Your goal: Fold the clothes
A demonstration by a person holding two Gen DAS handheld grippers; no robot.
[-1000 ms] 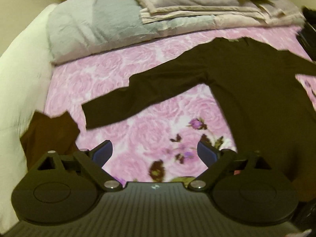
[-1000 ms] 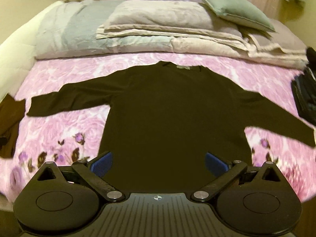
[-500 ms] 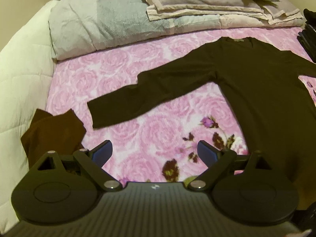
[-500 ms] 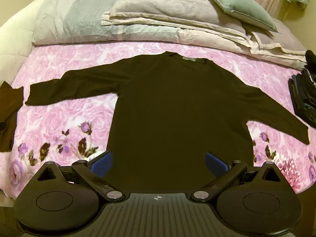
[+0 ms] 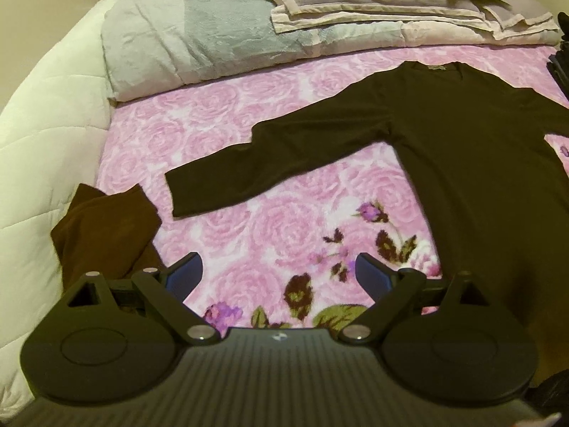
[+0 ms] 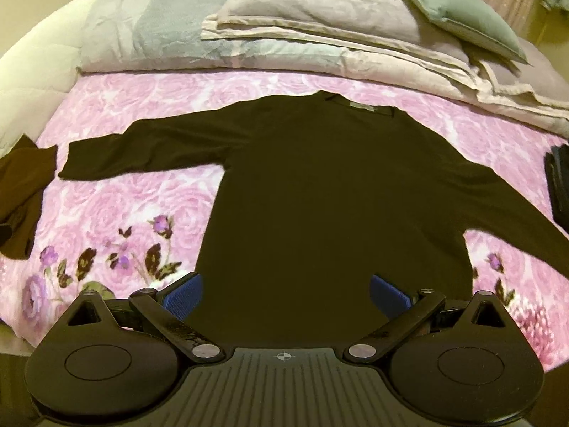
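Observation:
A dark long-sleeved top lies flat on the pink floral bedspread, collar toward the pillows and both sleeves spread out. In the left wrist view the top fills the right side, and its left sleeve reaches toward the middle. My left gripper hovers open over bare bedspread, short of the sleeve cuff and left of the hem. Over the top's hem my right gripper is open with nothing between its blue pads.
A brown garment lies crumpled at the bed's left edge beside a white quilt. Folded blankets and pillows line the far side. A stack of dark clothes sits at the right edge.
Both views have shifted slightly forward and leftward over the bed. The top has not moved and both grippers have stayed open.

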